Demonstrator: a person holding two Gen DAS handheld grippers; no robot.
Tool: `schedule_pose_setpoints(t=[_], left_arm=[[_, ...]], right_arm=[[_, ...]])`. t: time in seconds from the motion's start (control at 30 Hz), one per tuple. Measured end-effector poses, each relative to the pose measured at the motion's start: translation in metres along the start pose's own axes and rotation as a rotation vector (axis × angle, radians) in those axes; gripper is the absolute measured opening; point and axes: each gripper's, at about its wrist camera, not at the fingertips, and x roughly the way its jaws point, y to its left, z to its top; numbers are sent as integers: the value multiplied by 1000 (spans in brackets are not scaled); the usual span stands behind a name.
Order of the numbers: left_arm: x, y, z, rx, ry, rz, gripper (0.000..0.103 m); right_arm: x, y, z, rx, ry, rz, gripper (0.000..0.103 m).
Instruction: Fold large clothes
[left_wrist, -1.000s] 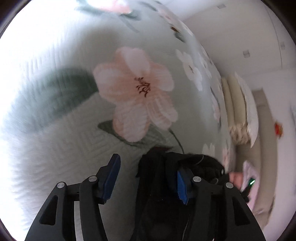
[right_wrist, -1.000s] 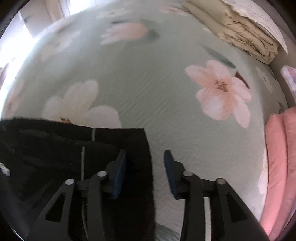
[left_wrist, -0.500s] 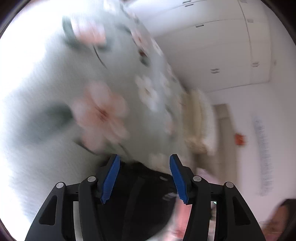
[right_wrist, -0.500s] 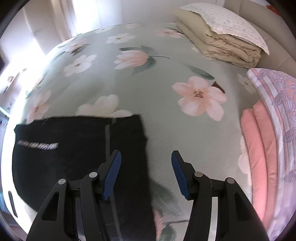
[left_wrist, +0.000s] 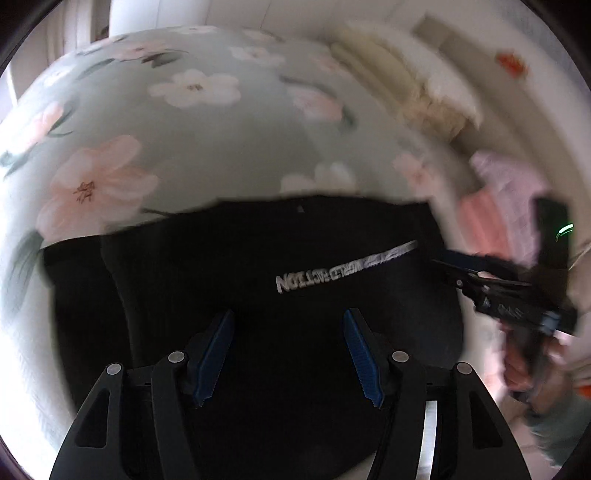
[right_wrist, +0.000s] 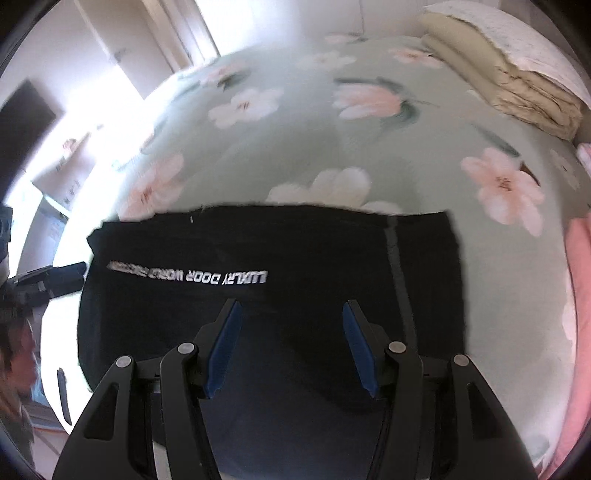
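A black garment (left_wrist: 258, 251) with white lettering lies folded flat in a rough rectangle on the flowered bedspread (left_wrist: 221, 147). In the left wrist view my left gripper (left_wrist: 289, 314) hangs above it, open, with nothing between its blue pads. My right gripper (right_wrist: 292, 303) is likewise open and empty over the same garment (right_wrist: 295, 243), which has a grey stripe near its right edge. Each view catches the other gripper at the garment's side: the right gripper (left_wrist: 458, 266) blurred, and the left gripper (right_wrist: 55, 277) at the frame's left edge.
Folded beige bedding (right_wrist: 517, 81) is stacked at the bed's far right corner. Pink folded cloth (right_wrist: 580, 295) lies along the right side. A person's hand (left_wrist: 517, 369) shows blurred at lower right. The bedspread (right_wrist: 332, 147) stretches beyond the garment toward bright windows.
Both grippers have lifted and drawn back from the garment's edges, jaws wider. The left one swung round to face the whole garment, which now lies flat, released.
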Motion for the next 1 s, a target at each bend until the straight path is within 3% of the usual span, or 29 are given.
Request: schedule_pose_setpoints(t=[0.07, 0.17, 0.27, 0.4, 0.53, 0.7, 0.8, 0.87, 1.0], left_arm=[[30, 13, -3, -64, -4, 57, 70], [53, 50, -8, -211, -25, -22, 73], [50, 55, -5, -187, -40, -5, 74], [36, 75, -5, -220, -51, -40, 74], [0, 113, -7, -229, -150, 93, 74], [3, 200, 10, -346, -134, 23, 74], [37, 228, 34, -377, -71, 38, 73], [56, 242, 38, -434, -29, 49, 72], [54, 252, 28, -453, -36, 55, 72]], right_arm=[[36, 15, -5, -65, 65, -43, 60], [88, 18, -17, -86, 125, -108, 72], [100, 14, -15, -66, 121, -94, 77], [97, 9, -6, -50, 146, -63, 79], [69, 1, 1, -42, 119, -13, 62], [43, -18, 19, -3, 42, -7, 57], [61, -23, 32, 28, 60, -17, 43], [85, -29, 40, 67, 95, -18, 42], [119, -37, 46, 99, 140, -30, 42]])
